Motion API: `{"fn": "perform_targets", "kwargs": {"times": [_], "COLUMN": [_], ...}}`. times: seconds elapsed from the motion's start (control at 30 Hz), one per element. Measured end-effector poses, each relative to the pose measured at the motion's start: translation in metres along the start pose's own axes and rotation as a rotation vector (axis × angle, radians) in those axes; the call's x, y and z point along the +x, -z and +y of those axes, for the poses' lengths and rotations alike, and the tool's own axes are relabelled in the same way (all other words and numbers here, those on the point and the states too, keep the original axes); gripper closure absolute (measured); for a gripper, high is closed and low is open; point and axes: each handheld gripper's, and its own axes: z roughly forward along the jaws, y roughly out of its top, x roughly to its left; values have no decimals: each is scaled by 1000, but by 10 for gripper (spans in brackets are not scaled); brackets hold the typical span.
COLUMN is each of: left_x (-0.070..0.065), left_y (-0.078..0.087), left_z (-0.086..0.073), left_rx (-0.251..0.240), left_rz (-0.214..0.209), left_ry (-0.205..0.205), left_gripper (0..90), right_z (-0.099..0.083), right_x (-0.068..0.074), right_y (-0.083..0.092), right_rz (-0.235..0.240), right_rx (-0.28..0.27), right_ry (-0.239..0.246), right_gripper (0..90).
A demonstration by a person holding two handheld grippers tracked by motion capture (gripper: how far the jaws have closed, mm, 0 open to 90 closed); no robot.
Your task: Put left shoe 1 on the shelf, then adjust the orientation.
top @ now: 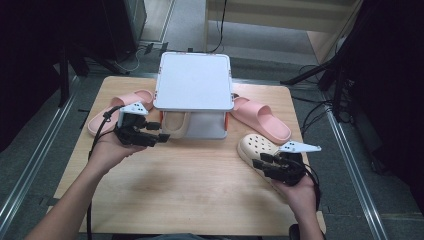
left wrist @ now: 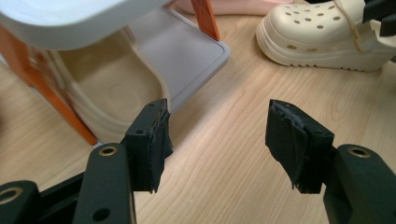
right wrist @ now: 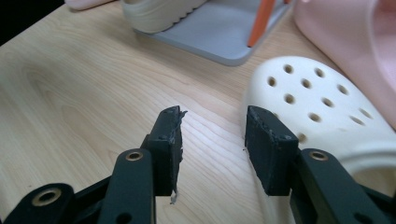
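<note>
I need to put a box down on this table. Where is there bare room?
The near half of the table is bare, between the left claw and the right claw. It is crowded around the shoe rack: pink slippers either side, cream clog.

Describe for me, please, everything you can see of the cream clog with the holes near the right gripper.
The cream clog is a thick-soled shoe that looks like moulded foam, with round holes across its rounded toe and a ribbed sole edge. A heel strap shows in the left gripper view. It rests upright, sole down, on the wooden table, right of the two-tier shoe rack and in front of a pink slide. The right gripper sits at its heel end, jaws open; whether they touch it is unclear.
</note>
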Motion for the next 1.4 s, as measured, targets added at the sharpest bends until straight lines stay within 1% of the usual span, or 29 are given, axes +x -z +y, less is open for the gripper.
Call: {"fn": "perform_targets", "kwargs": {"times": [0.07, 0.1, 0.13, 0.17, 0.27, 0.3, 0.33, 0.47, 0.57, 0.6, 0.63, 0.73, 0.77, 0.8, 0.83, 0.87, 0.9, 0.93, 0.97, 1.03, 1.07, 1.1, 1.13, 1.17, 1.2, 1.23, 1.3, 1.33, 1.4], "left_x": [-1, -1, -2, -2, -3, -3, -4, -4, -4, -4, -5, -5, -5, -5, -5, -5, -5, -5, -6, -6, -6, -6, -5, -5, -4, -3, -3, -2, -3], "left_y": [-2, -5, -6, -10, -17, -17, -21, -29, -33, -33, -35, -37, -38, -39, -41, -41, -42, -42, -43, -43, -43, -43, -42, -41, -41, -40, -39, -39, -39], "left_z": [0, 1, 1, 3, 7, 7, 9, 11, 14, 14, 15, 17, 17, 17, 17, 17, 17, 17, 17, 17, 17, 17, 17, 16, 16, 16, 15, 14, 13], "left_rx": [4, 3, 6, 14, 24, 24, 31, 20, 44, 44, 38, 38, 39, 42, 43, 43, 52, 52, 54, 59, 59, 60, 58, 57, 54, 54, 62, 64, 66], "left_rz": [-3, -8, -11, -19, -33, -33, -37, -55, -46, -46, -48, -54, -55, -56, -57, -57, -59, -59, -61, -61, -61, -59, -53, -55, -54, -55, -53, -55, -60], "left_ry": [-3, -6, -9, -11, -16, -16, -24, -25, -39, -39, -40, -42, -43, -43, -44, -44, -44, -44, -42, -38, -38, -39, -39, -30, -21, -19, -19, -21, -17], "left_gripper": [400, 400, 400, 400, 401, 401, 402, 404, 404, 405, 406, 406, 407, 407, 407, 407, 407, 408, 408, 418, 422, 422, 424, 433, 451, 453, 469, 493, 512], "right_z": [-1, -4, -4, -7, -11, -13, -14, -20, -25, -25, -27, -30, -30, -30, -30, -30, -26, -26, -24, -18, -16, -16, -16, -16, -15, -14, -12, -10, -4], "right_x": [-2, -5, -5, -7, -9, -9, -10, -11, -12, -12, -14, -17, -21, -21, -23, -23, -26, -26, -27, -29, -31, -31, -33, -37, -41, -41, -40, -37, -30], "right_y": [2, 6, 6, 10, 14, 16, 18, 24, 29, 29, 31, 31, 27, 27, 21, 21, 10, 10, 6, -10, -12, -12, -14, -14, -12, -11, -11, -10, -10], "right_rz": [-2, -13, -13, -22, -38, -45, -51, -78, -98, -98, -114, -127, -127, -127, -109, -109, -85, -85, -80, -78, -72, -72, -70, -52, -32, -34, -42, -38, -25], "right_rx": [-4, -10, -10, -9, -6, -6, -8, -7, -10, -10, -4, 3, 9, 9, 14, 14, 22, 22, 27, 70, 81, 81, 85, 84, 79, 83, 89, 96, 87], "right_ry": [-6, -24, -24, -37, -52, -58, -61, -79, -87, -87, -96, -101, -115, -115, -119, -119, -116, -116, -114, -100, -108, -108, -119, -137, -169, -172, -163, -151, -133], "right_gripper": [564, 563, 563, 562, 562, 562, 563, 562, 562, 562, 561, 558, 558, 558, 560, 560, 571, 571, 578, 678, 726, 726, 760, 767, 773, 774, 775, 775, 774]}}
